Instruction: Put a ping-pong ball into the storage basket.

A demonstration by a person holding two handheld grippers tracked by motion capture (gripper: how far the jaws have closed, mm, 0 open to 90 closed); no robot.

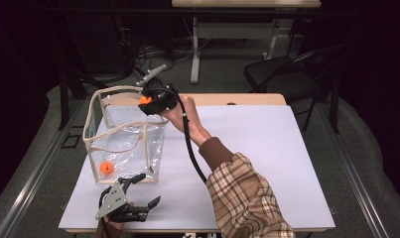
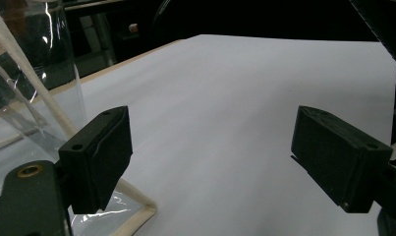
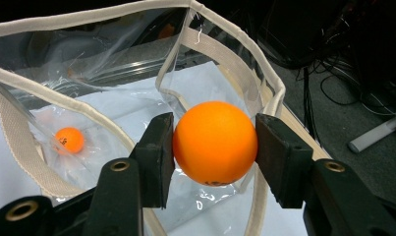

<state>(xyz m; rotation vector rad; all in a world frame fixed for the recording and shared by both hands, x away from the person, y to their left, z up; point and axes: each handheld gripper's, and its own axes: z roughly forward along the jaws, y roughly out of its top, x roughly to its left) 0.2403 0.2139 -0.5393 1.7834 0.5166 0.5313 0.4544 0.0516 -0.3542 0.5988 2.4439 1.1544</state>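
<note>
Right gripper [image 3: 214,142] clamped on an orange ball [image 3: 215,142], held over the far rim of the clear bag [image 1: 123,129] near the table's far left corner, second ball [image 1: 106,167] apparently on the bag's floor, left gripper [image 1: 140,191] jaws spread wide, empty, at the near left edge.

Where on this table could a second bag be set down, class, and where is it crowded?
Free: the wide white sheet right of the plaid sleeve. Crowded: the left side, where the clear bag stands with an orange ball inside, the right gripper holding another ball above its rim, and the open left gripper at its near corner.
</note>
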